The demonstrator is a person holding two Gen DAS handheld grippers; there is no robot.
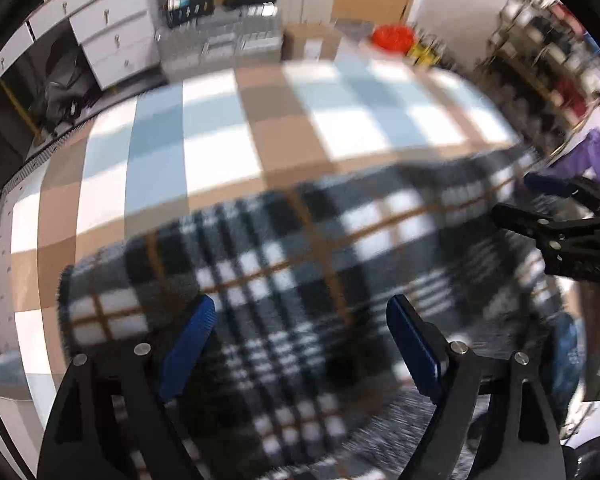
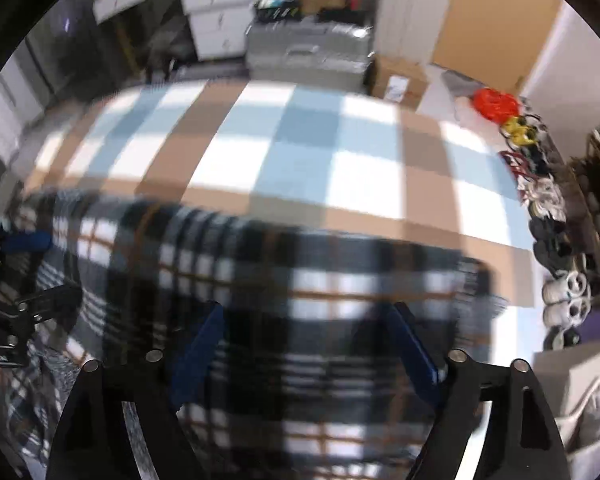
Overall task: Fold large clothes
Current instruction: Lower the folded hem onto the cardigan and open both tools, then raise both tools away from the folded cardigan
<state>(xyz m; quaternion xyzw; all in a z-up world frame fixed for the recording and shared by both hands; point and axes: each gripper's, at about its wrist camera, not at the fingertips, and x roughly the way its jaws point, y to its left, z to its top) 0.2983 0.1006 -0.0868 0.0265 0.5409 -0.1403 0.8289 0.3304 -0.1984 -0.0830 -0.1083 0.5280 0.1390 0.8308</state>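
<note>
A black, white and grey plaid garment [image 1: 300, 248] with thin orange lines lies spread on a table under a blue, white and tan checked cloth [image 1: 220, 140]. My left gripper [image 1: 300, 304] hovers over the garment's near part, its blue pads [image 1: 188, 340] wide apart and open with nothing pinched. In the right wrist view the same garment [image 2: 300, 280] fills the lower half, and my right gripper [image 2: 306, 312] stands open above it. Each gripper shows in the other's view: the right one [image 1: 516, 196] at the garment's right end, the left one [image 2: 52, 268] at its left end. Both views are blurred.
Behind the table stand white drawers [image 1: 112, 40], grey cases [image 2: 308, 48] and a cardboard box [image 2: 400, 76]. A red object [image 1: 392, 38] lies at the far right corner. Shoes [image 2: 556, 292] line the floor on the right, beside a cluttered rack [image 1: 548, 40].
</note>
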